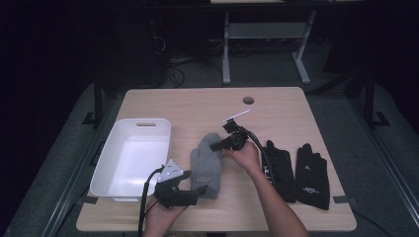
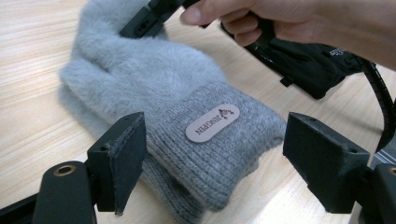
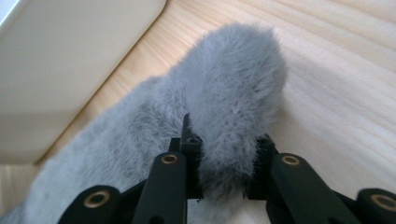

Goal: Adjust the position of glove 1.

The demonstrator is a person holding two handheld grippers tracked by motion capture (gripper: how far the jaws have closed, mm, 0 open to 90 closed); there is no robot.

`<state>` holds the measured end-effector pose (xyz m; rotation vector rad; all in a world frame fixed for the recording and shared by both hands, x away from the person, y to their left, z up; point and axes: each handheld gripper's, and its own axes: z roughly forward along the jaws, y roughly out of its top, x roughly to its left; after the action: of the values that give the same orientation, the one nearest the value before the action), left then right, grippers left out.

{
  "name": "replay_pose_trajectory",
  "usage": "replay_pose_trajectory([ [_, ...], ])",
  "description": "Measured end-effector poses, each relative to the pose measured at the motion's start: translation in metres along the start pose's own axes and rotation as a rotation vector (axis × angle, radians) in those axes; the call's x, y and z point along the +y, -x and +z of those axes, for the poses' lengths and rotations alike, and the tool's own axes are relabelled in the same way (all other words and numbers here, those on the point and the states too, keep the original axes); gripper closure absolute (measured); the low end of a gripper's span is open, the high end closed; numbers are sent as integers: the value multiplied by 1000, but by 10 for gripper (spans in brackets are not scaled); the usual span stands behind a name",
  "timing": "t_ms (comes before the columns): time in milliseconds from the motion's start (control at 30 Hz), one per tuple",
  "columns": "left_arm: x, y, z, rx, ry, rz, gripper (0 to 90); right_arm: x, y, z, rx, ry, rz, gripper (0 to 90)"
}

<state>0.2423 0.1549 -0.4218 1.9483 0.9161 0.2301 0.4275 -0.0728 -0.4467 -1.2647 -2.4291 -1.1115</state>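
A: What is the right gripper (image 1: 217, 145) doing at this moment?

B: It is pinching the fluffy tip of the grey furry mitten (image 1: 206, 165); in the right gripper view its two black jaws are pressing the fur (image 3: 231, 121) from both sides, so they are nearly closed, with only the thickness of the mitten between them.

A: And where is the mitten lying?

B: It is lying flat on the light wooden table (image 1: 276, 106), near the front edge, just beside the white plastic rectangular tub (image 1: 132, 157); the tub is sitting on its left in the high view; the knitted cuff with the small oval label (image 2: 212, 122) is pointing toward the person.

A: Is the left gripper (image 1: 190, 196) holding something?

B: No; its jaws are standing wide open on both sides of the cuff (image 2: 219, 154), and the pads are not pressing on it; the left pad is very near the wool, but I cannot tell if it is touching.

A: What else is lying on the table?

B: A pair of black fabric gloves (image 1: 296, 173), side by side, to the right of the mitten; the right forearm is passing over the nearer one.
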Motion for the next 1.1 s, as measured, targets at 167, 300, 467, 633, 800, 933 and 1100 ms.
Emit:
replay_pose_trajectory([
  [167, 4, 2, 2, -17, -22, 6, 215, -7, -1, -24, -12, 8, -43, 771],
  [300, 12, 1, 5, -37, -40, -4, 220, -18, 5, -43, -28, 16, -54, 772],
  [467, 23, 0, 14, -59, -67, -40, 220, -33, 15, -62, -52, 17, -63, 769],
  [633, 28, -10, 27, -81, -103, -125, 238, -41, 20, -66, -62, 26, -64, 765],
  [800, 30, -17, 40, -68, -171, -187, 248, -48, 27, -65, -53, 31, -47, 758],
  [933, 25, -20, 43, -83, -188, -228, 248, -49, 26, -65, -59, 29, -56, 754],
  [1100, 19, -24, 48, -89, -227, -271, 224, -49, 26, -65, -62, 22, -58, 733],
])
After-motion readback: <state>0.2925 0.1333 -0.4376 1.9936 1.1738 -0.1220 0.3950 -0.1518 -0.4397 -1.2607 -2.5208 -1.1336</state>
